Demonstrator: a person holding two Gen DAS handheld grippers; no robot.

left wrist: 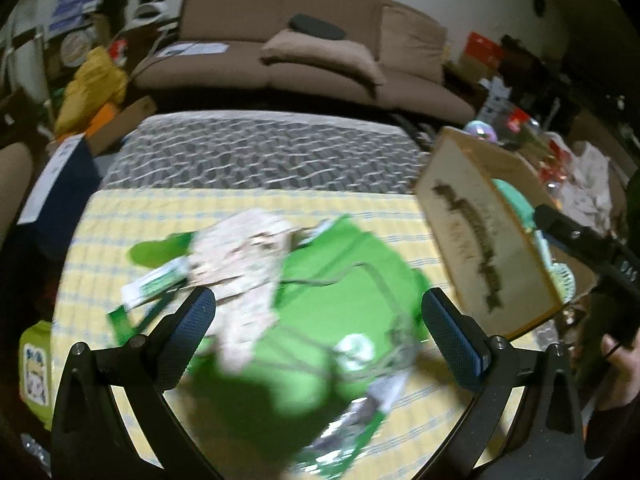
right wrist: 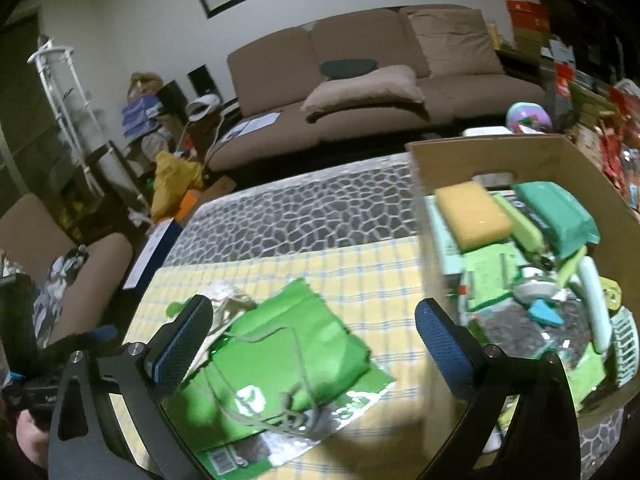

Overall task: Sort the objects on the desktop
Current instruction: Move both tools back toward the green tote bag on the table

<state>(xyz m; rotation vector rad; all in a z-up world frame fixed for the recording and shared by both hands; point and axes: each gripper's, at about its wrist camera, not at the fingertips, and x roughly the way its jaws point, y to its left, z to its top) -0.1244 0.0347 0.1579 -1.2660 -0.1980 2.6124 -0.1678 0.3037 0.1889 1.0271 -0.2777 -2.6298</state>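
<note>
A green drawstring bag [left wrist: 332, 300] lies on the yellow checked cloth [left wrist: 248, 204], with a pale crumpled paper wrapper [left wrist: 248, 264] on its left part and a green-and-silver packet [left wrist: 356, 432] under its near edge. My left gripper [left wrist: 318, 320] is open and empty above the bag. In the right wrist view the bag [right wrist: 288, 340] lies left of centre, and my right gripper [right wrist: 312, 332] is open and empty above it. A cardboard box [right wrist: 560, 160] at the right holds a yellow sponge [right wrist: 472, 216], green items and a white fan.
The box shows in the left wrist view [left wrist: 480, 236] at the right, with the right gripper's handle behind it. A green tin [left wrist: 36, 364] sits at the cloth's left edge. A patterned grey tabletop [left wrist: 264, 156] lies beyond the cloth, then a brown sofa [left wrist: 320, 52].
</note>
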